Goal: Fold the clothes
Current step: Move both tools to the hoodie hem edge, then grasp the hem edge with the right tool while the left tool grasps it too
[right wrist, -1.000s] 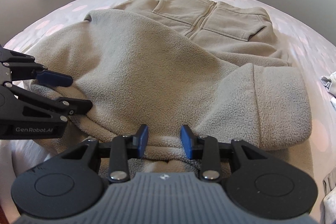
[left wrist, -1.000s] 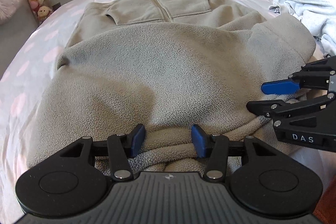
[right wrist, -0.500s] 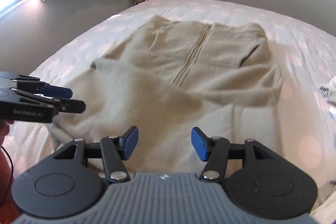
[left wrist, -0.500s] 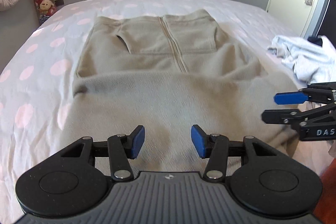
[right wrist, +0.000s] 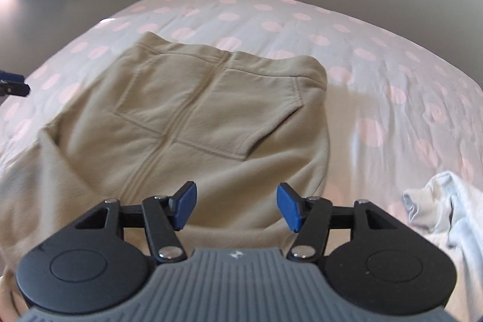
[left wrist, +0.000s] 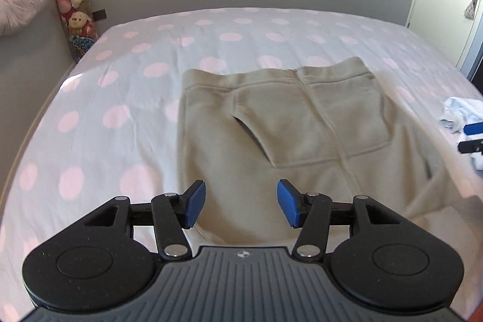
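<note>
So the beige fleece (left wrist: 289, 141) is lying on the polka-dot bed (left wrist: 135, 56), zipper side up, hem and both pockets toward the far end. The near part looks doubled over onto itself, though the close edge is blurry and partly hidden behind the grippers, so I can't say exactly how that fold sits. It's not a tidy packet: the body is wide and long, and the side nearest the right gripper bulges a bit.

My read is we're between folds. Both grippers are empty and clear of the cloth. The left gripper (left wrist: 240, 202) hangs above the near left part of the fleece with its jaws spread wide, nothing between them. The right gripper (right wrist: 237, 205) is the same story over the near right part, jaws wide, nothing held. Each one peeks into the other's view at the frame edge, so they're well apart, one to each side.

What a next fold would need, I think: a pinch on each side at matching points so the cloth travels evenly, and the grab has to catch all the layers, since fleece is thick and the top layer can slide off the one below.

There's also a pale blue garment (right wrist: 446, 216) crumpled on the right, apart from the fleece. Could be next in line, can't tell.
</note>
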`<state>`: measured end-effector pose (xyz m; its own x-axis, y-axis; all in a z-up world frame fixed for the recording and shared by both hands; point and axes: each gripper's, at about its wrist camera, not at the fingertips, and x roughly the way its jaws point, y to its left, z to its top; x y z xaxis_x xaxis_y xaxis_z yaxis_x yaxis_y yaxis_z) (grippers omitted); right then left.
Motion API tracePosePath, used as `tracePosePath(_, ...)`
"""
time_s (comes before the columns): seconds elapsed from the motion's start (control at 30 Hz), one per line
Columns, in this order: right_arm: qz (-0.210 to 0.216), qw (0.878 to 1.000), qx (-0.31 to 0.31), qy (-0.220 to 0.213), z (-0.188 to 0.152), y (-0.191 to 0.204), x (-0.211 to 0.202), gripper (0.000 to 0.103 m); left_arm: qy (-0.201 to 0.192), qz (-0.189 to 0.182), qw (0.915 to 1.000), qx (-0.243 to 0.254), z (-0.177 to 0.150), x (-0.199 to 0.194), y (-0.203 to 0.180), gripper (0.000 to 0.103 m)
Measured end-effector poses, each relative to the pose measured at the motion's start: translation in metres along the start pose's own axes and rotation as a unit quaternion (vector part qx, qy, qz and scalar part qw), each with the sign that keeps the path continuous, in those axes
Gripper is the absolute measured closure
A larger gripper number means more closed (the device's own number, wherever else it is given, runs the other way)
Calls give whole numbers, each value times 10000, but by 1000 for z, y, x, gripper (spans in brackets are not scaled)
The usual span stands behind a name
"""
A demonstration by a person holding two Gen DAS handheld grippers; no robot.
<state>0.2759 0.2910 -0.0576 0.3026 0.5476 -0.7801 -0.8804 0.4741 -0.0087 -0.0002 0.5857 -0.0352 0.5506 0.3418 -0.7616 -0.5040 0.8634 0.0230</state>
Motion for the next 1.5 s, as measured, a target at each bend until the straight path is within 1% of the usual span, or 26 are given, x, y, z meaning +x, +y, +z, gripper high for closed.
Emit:
tracePosePath(0.2,-118,9993,-75,342,44,-41,75,41,143,2,9999,-1,43,76,28,52)
tracePosePath(0.27,-96,9991,-24,422,58,-55,99,41,193,-14,9998,-24,57,103,37,52)
tracePosePath(0.43,-95,9987,248,446,93,-89,153,41,280,96,9995,-103,82,165,58,52)
tracePosePath(0.57,-144,9968,686,384,118,-119,191,41,215,141,9994,-234,98,202,69,52)
tracePosePath(0.67,-187,9936,1078,289,133,-141,216,41,214,184,9986,-444,106,223,77,51)
tracePosePath(0.77,-157,9899,1372,312,140,-156,238,41,251,217,9969,-717,109,243,85,47)
tracePosePath(0.83,-149,9891,1421,361,142,-159,250,41,284,193,9961,-818,107,254,89,47)
tracePosePath(0.9,-131,9884,1438,462,144,-161,261,41,275,201,9958,-851,106,261,91,42)
tracePosePath(0.97,-92,9887,1417,474,145,-163,268,41,260,210,9955,-882,105,267,93,32)
tracePosePath(1.0,-72,9889,1404,474,146,-164,270,40,251,215,9954,-899,105,269,95,30)
tracePosePath(1.03,-51,9891,1390,473,147,-165,273,39,272,225,9952,-910,104,271,98,22)
tracePosePath(1.07,-59,9896,1353,487,148,-165,276,37,285,209,9949,-950,104,273,100,19)
tracePosePath(1.13,-120,9901,1298,516,149,-162,280,37,275,171,9939,-1057,103,277,104,18)
tracePosePath(1.2,-247,9914,1181,511,149,-155,282,36,204,241,9940,-1045,103,278,99,18)
tracePosePath(1.23,-316,9920,1117,505,149,-151,282,37,164,288,9944,-1001,103,278,95,22)
tracePosePath(1.27,-354,9924,1072,496,149,-148,282,40,143,283,9948,-967,103,278,92,32)
tracePosePath(1.3,-381,9927,1032,484,149,-145,282,43,126,264,9952,-935,104,277,89,37)
tracePosePath(1.33,-368,9932,999,475,150,-143,280,54,132,272,9956,-893,105,275,86,45)
tracePosePath(1.37,-379,9937,941,475,152,-139,279,62,156,287,9959,-840,108,273,82,60)
tracePosePath(1.4,-446,9943,841,478,154,-133,277,65,184,303,9963,-784,111,271,78,62)
tracePosePath(1.43,-528,9948,731,482,156,-127,275,73,210,370,9967,-694,115,269,73,72)
tracePosePath(1.47,-630,9949,634,474,158,-122,272,77,214,412,9969,-635,117,264,70,79)
tracePosePath(1.5,-702,9947,612,426,160,-118,267,78,212,445,9971,-587,120,259,67,80)
